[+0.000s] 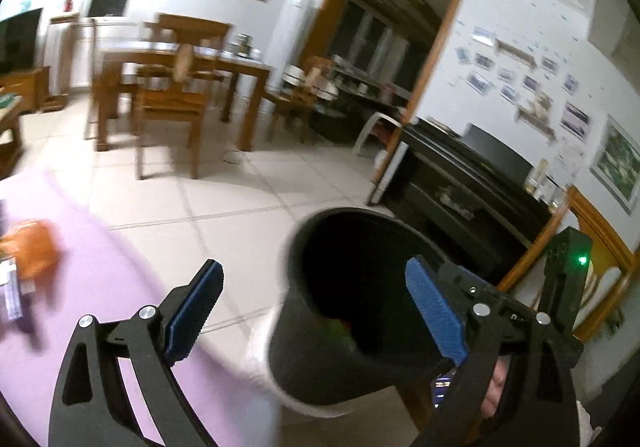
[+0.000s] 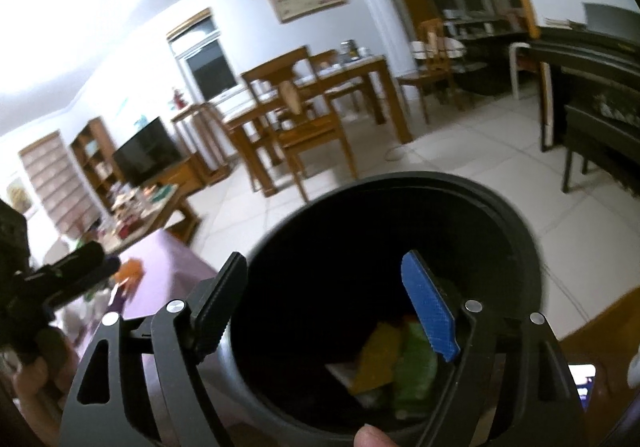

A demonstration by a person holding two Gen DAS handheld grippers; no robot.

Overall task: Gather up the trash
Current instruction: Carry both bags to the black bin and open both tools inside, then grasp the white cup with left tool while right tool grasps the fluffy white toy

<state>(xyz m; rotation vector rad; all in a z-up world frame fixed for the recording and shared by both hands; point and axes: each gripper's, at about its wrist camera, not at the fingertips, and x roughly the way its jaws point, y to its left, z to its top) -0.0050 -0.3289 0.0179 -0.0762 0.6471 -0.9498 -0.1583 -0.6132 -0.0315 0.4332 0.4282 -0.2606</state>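
grippers [image 1: 312, 307] [image 2: 324, 303] gape, tilted down over black bin [image 2: 520, 247].

Left wrist view is motion-blurred throughout. Orange item [image 1: 34, 247] on the purple cloth [image 1: 100, 275] is smeared and unidentifiable; the stuff beside it is cut by the left edge. Black bin [image 1: 316, 359] interior is near black there, only a green speck shows. Right wrist view: yellow wrapper [image 2: 380, 359] and green wrapper [image 2: 416, 375], possibly snack bags, are partly hidden behind the blue finger pad [image 2: 430, 311]. Fingertip [image 2: 370, 437] is cropped at the bottom edge.
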